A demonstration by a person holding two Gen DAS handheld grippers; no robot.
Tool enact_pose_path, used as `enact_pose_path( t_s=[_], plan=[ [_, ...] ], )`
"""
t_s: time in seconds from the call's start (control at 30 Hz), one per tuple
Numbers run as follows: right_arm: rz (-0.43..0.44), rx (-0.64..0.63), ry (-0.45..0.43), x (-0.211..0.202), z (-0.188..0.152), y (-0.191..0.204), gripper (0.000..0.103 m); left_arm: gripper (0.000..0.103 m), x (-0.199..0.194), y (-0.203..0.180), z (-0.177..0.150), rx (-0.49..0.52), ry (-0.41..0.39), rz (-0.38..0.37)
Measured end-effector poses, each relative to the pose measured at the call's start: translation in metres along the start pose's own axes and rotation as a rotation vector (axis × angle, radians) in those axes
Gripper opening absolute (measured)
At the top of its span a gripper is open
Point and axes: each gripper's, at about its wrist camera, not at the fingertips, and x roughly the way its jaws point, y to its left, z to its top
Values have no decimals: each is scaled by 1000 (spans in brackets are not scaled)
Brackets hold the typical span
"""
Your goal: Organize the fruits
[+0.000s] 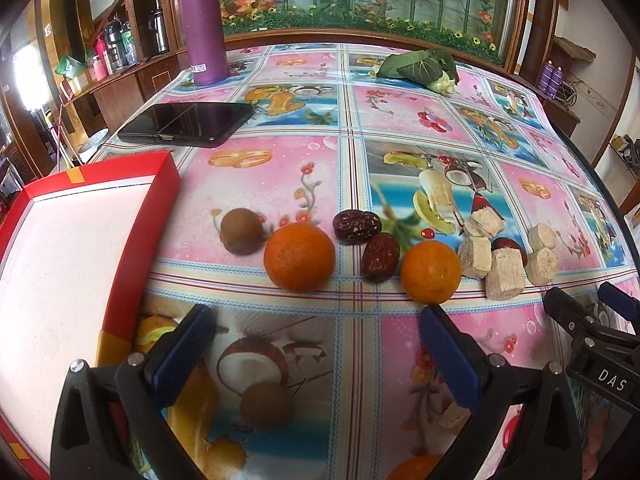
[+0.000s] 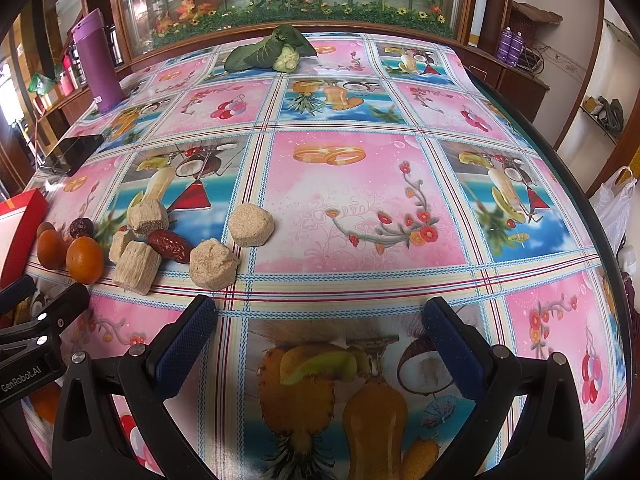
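In the left wrist view two oranges, a brown kiwi and two red dates lie in a row on the table, just beyond my open, empty left gripper. A red box with a white floor stands to their left. Several beige dried chunks lie to the right with a third date among them. My right gripper is open and empty, right of the chunks. The oranges also show at that view's left.
A flowered tablecloth covers the table. A black tablet and a purple flask stand at the far left, a leafy vegetable at the far side. The table's right edge curves near a white plastic bag.
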Motion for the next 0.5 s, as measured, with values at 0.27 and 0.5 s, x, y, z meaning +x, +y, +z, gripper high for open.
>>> enact_pose_path(
  t_s=[0.27, 0.5],
  plan=[
    [8, -91, -25, -29, -12, -5, 103, 103, 0, 0, 0, -14, 0, 4],
    [58, -105, -165, -93, -29, -8, 103, 98, -40, -5, -7, 47, -51, 33]
  ],
)
